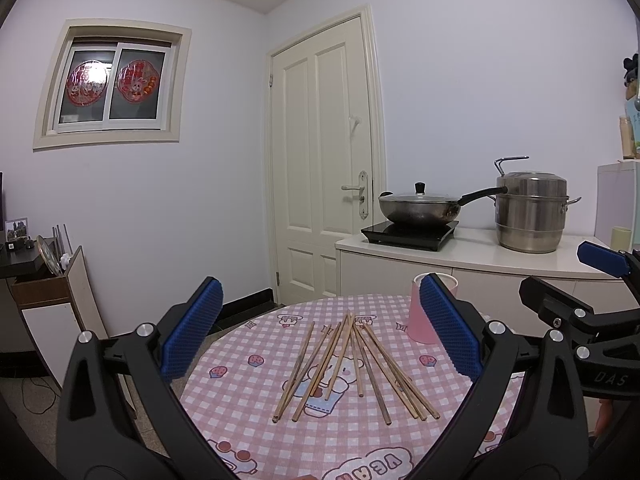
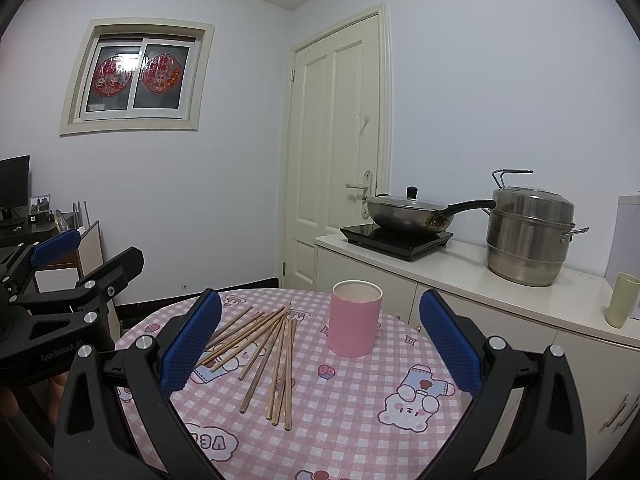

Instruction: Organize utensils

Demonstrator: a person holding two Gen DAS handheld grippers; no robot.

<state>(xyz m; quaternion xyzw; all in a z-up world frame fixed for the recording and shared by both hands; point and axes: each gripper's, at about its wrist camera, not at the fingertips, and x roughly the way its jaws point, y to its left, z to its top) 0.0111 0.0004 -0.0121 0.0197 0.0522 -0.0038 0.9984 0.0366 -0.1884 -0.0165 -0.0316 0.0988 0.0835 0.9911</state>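
Several wooden chopsticks point(image 1: 352, 364) lie fanned out on a round table with a pink checked cloth point(image 1: 320, 440). A pink cup point(image 2: 354, 319) stands upright beyond them, to their right; nothing shows above its rim. In the left wrist view the cup point(image 1: 420, 326) is partly hidden behind my right-hand blue pad. My left gripper point(image 1: 320, 332) hovers open above the near side of the chopsticks point(image 2: 268, 352). My right gripper point(image 2: 320, 344) is open too, held above the table in front of the cup. Each gripper shows at the edge of the other's view.
To the right runs a white counter point(image 2: 500, 280) with a wok on an induction hob point(image 2: 396, 236), a steel steamer pot point(image 2: 528, 236) and a pale green cup point(image 2: 622, 300). A closed door point(image 2: 340, 140) stands behind. A desk and shelf point(image 1: 44, 280) sit at left.
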